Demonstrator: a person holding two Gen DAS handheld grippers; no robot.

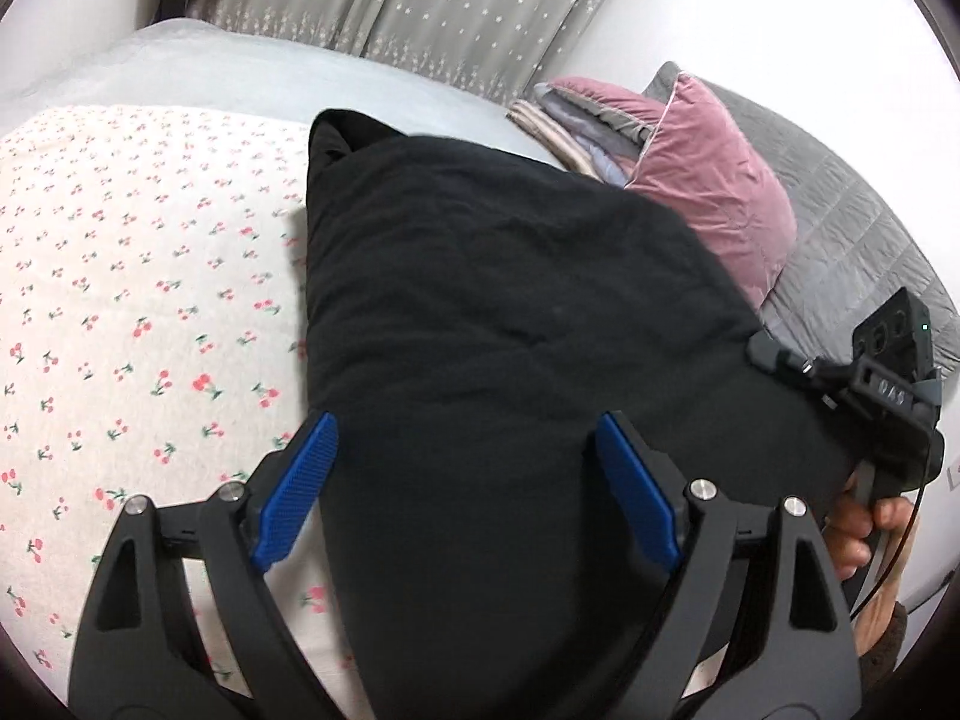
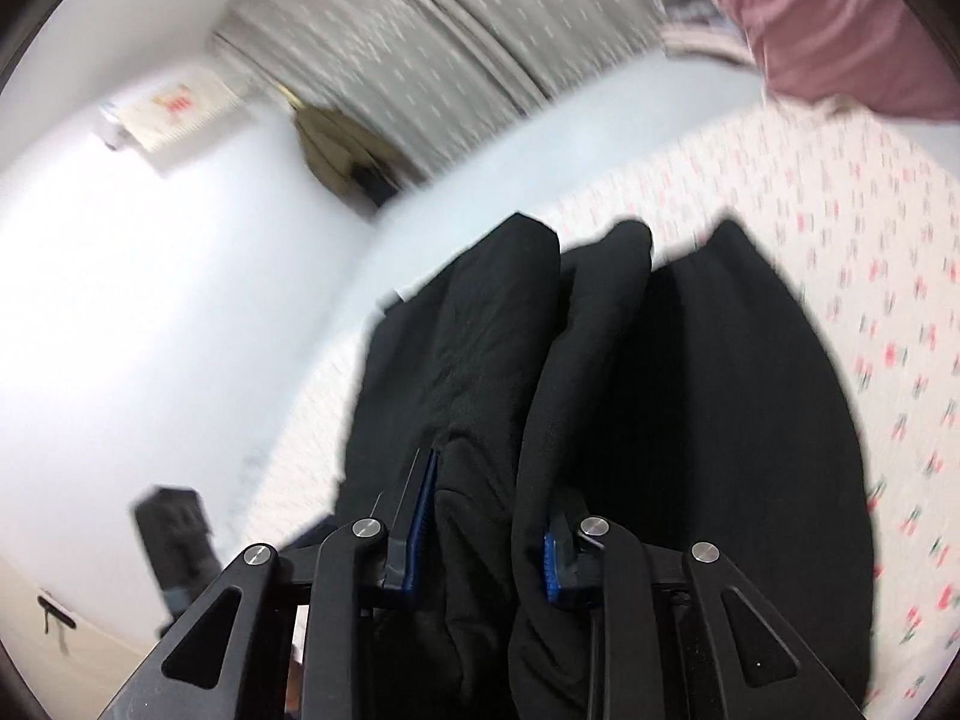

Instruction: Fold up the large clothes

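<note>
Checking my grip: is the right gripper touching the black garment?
Touching. The right wrist view shows the right gripper with both pads pressed onto bunched black garment.

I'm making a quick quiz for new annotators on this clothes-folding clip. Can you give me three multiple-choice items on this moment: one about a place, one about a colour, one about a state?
1. Where does the pink pillow lie in the left wrist view?
A. Beyond the black garment, to the upper right
B. On the floor
C. Between the left gripper's fingers

2. What colour are the pads on the gripper fingers?
A. Red
B. Blue
C. White

3. What state is the right gripper in?
A. Wide open over bare sheet
B. Out of view
C. Closed on a fold of the black garment

Answers:
1. A, the pillow sits past the dark cloth near the grey quilt.
2. B, both pads show bright blue.
3. C, the pads press bunched black cloth, while the left gripper stands open.
</note>
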